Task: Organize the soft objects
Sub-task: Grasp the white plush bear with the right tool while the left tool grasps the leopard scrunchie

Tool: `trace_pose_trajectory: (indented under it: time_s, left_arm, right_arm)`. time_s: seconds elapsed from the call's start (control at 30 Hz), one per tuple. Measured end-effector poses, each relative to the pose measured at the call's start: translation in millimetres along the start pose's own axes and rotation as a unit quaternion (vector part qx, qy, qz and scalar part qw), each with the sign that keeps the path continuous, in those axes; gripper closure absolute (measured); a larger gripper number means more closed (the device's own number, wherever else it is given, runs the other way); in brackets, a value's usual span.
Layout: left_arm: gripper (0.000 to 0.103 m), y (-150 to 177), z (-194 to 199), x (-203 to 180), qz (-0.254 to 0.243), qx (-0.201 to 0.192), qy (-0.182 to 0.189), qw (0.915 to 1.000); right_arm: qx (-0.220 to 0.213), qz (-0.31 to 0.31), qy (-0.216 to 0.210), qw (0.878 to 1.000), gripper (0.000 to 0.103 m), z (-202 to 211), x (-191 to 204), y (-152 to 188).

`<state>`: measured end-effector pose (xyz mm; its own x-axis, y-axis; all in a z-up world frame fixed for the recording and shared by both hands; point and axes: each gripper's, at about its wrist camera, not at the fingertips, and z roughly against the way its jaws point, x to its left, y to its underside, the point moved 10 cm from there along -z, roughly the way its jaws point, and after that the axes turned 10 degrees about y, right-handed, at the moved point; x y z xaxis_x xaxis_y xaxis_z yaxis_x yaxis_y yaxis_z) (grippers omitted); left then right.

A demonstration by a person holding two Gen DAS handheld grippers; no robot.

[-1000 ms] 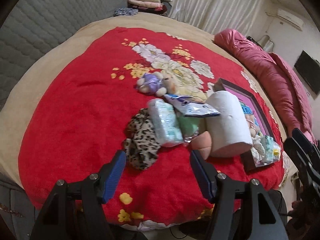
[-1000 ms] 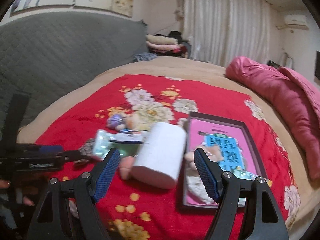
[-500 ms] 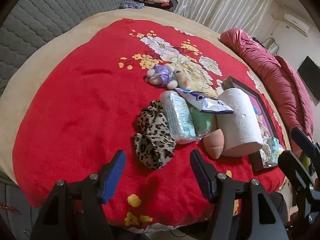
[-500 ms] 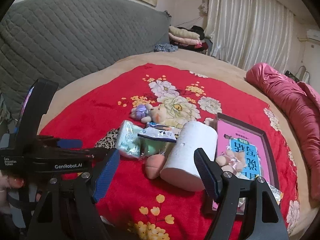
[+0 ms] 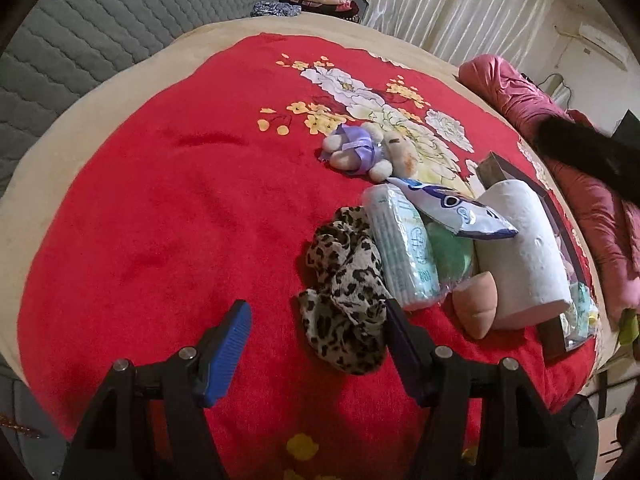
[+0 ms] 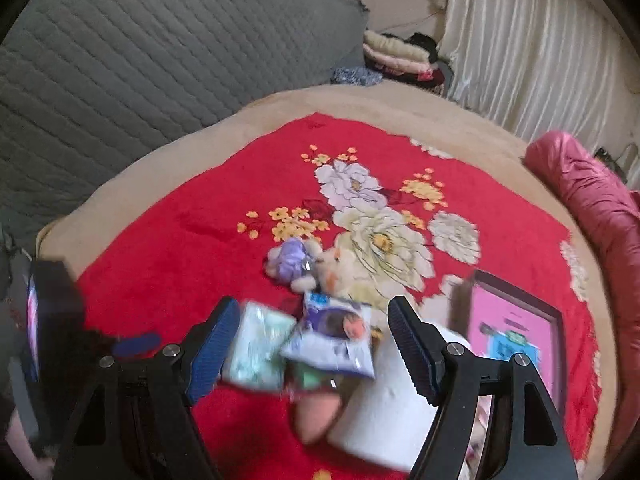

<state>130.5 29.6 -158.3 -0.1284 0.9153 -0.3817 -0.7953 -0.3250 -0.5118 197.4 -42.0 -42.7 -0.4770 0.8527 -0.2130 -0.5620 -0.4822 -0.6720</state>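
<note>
Bed (image 5: 100, 128), quilted headboard (image 6: 140, 60), curtains (image 6: 520, 40)

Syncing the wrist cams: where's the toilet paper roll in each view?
Left wrist: toilet paper roll lies right of centre, beyond the left gripper.
Right wrist: roll at bottom centre, blurred, behind the right gripper.
Shared landmark: purple stuffed toy.

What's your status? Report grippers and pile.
Left gripper open, empty, over leopard cloth. Right gripper open, empty, above tissue packs. Paper roll crowds the pile.
</note>
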Motion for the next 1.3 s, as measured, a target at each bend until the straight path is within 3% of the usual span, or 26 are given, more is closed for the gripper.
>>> trace_pose_trajectory:
  time_s: [0.2, 0.37, 0.5, 0.87, 1.17, 1.3]
  left_arm:
    - [0.037, -7, -12, 6, 0.006, -0.007, -0.002, 1.0]
    - [0.037, -11, -22, 11, 0.011, -0.007, 0.003, 0.9999]
    - [0.037, -12, -26, 11, 0.008, -0.008, 0.007, 0.9999]
    - [0.036, -13, -30, 14, 0.015, -0.009, 0.019, 0.9997]
    - [0.036, -17, -36, 16, 0.014, -0.011, 0.021, 0.9996]
    - [0.036, -20, -38, 15, 0.009, -0.017, 0.019, 0.9996]
  right_arm:
    - [0.076, -0.02, -0.033, 0.996, 0.025, -71, 7, -20]
    - [0.123, -0.024, -0.036, 0.991, 0.025, -116, 9, -22]
    - [0.166, -0.065, -0.049, 0.983, 0.025, -144, 2, -16]
    - [0.221, -0.113, -0.078, 0.966, 0.025, -191, 4, -4]
    - [0.255, -0.13, -0.089, 0.954, 0.016, -219, 12, 14]
    - [0.252, -0.128, -0.087, 0.955, 0.019, -218, 13, 13]
